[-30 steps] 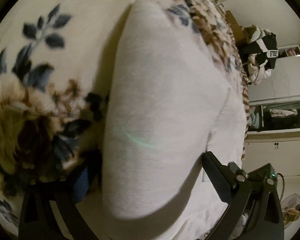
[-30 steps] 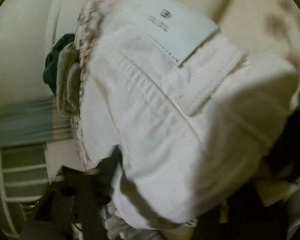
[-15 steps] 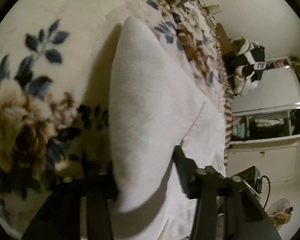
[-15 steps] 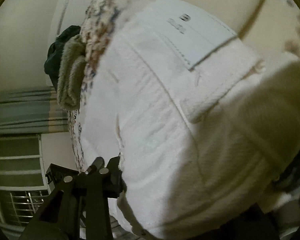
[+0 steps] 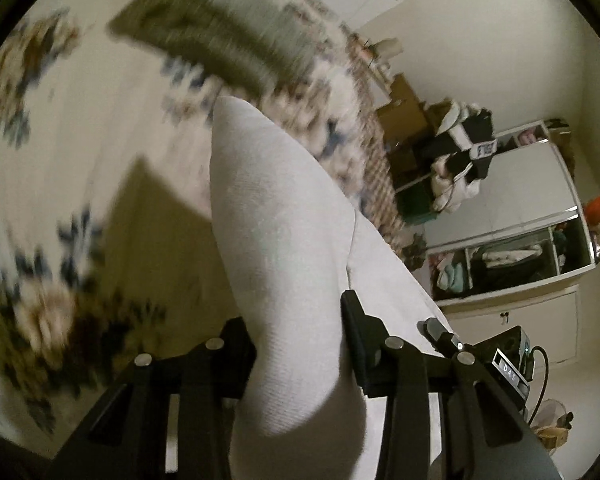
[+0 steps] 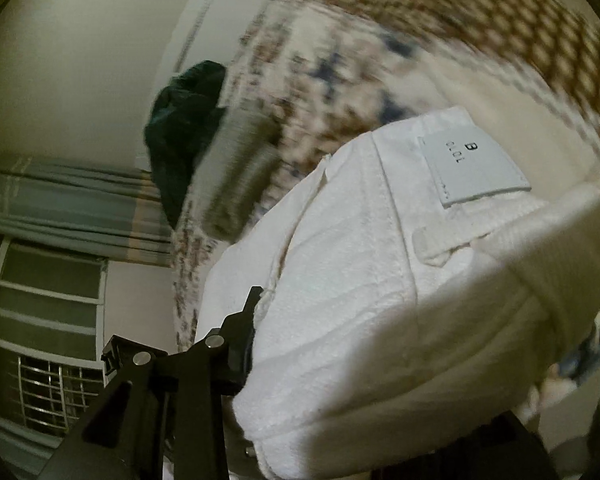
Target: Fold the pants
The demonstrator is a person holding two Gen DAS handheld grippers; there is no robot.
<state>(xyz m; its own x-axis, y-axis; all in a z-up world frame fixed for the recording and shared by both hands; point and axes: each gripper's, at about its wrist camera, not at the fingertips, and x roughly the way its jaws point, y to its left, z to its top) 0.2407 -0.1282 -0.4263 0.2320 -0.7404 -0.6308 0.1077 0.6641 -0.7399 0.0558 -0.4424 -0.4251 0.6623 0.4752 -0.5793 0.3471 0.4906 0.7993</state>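
Evidently mid-fold: both grippers carry the white cotton pants (image 5: 284, 264) above the floral fleece blanket (image 5: 80, 184).
Left gripper (image 5: 296, 340) is closed on a bunched fold of pants; right gripper (image 6: 340, 352) grips the waistband end near the pale rectangular label patch (image 6: 476, 168), one finger hidden behind cloth. Likely the carry-over step; next calls for lowering both ends together, edges aligned, before letting go.

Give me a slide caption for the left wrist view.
Left tongs clamp a fold of white pants lifted above a floral blanket.
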